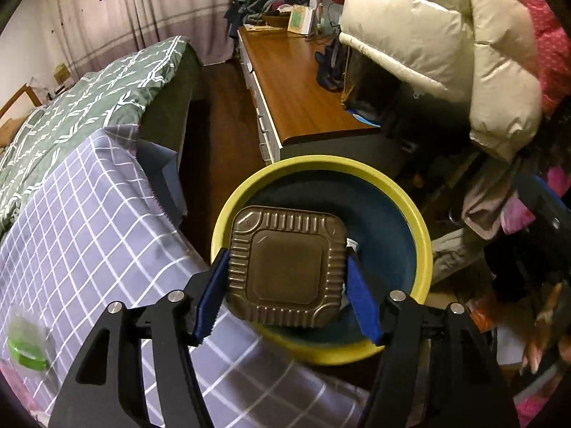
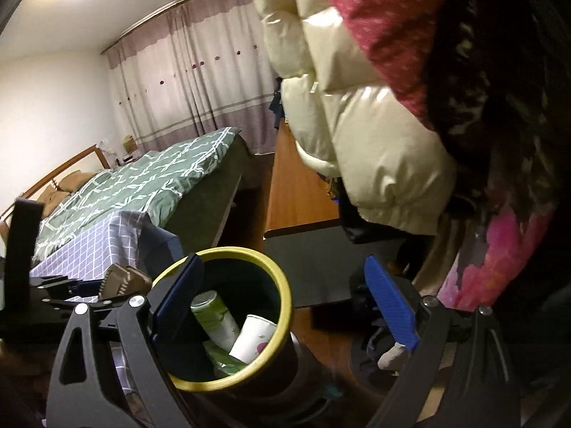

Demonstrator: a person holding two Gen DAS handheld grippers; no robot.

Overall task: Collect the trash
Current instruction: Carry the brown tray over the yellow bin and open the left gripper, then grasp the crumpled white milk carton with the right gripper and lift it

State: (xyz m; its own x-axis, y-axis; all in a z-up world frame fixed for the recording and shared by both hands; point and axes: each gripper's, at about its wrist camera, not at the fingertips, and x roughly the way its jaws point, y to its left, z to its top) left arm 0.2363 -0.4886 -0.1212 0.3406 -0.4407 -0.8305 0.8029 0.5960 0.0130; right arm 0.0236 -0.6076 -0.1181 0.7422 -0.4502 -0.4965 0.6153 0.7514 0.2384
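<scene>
Tin sits loose between left tool pads above bin; right tool wide, empty.

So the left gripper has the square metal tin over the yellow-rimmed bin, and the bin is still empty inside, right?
Not empty. The right wrist view shows the yellow-rimmed bin already holding a white paper cup and a green-and-white bottle. The rest stands: the left gripper has the square metal tin over it.

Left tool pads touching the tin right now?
Cannot tell. Left wrist view: tin sits between both pads over the bin, edges flush, no plain gap or press.
</scene>
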